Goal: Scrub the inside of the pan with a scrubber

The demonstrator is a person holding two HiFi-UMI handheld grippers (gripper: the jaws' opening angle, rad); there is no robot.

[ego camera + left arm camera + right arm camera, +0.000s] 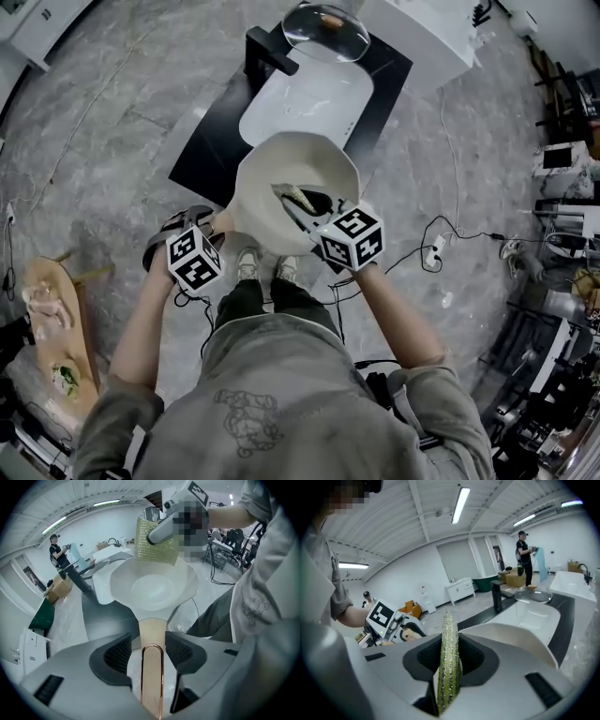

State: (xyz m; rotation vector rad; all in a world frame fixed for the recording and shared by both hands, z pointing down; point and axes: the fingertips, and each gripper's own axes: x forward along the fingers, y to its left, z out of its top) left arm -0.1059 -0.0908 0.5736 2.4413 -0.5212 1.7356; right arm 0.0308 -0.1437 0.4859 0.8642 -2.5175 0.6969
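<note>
I hold a cream pan [272,178] out in front of me over the near corner of a black table [211,141]. Its pale handle [152,634] runs between the jaws of my left gripper [149,648], whose pads stand slightly off it, with a thin gap on the left side. My right gripper [305,208] is shut on a yellow-green scrubber [298,197], which sits inside the pan near its right wall. The left gripper view shows the scrubber [157,541] at the pan's far rim [154,562]. The right gripper view shows it edge-on [449,653], clamped between the pads.
A white sink basin [309,98] is set in the black table, with a glass lid [326,30] beyond it. A wooden board [56,328] lies on the floor at left. Cables and a power strip [433,253] lie at right. A person [58,555] stands far off.
</note>
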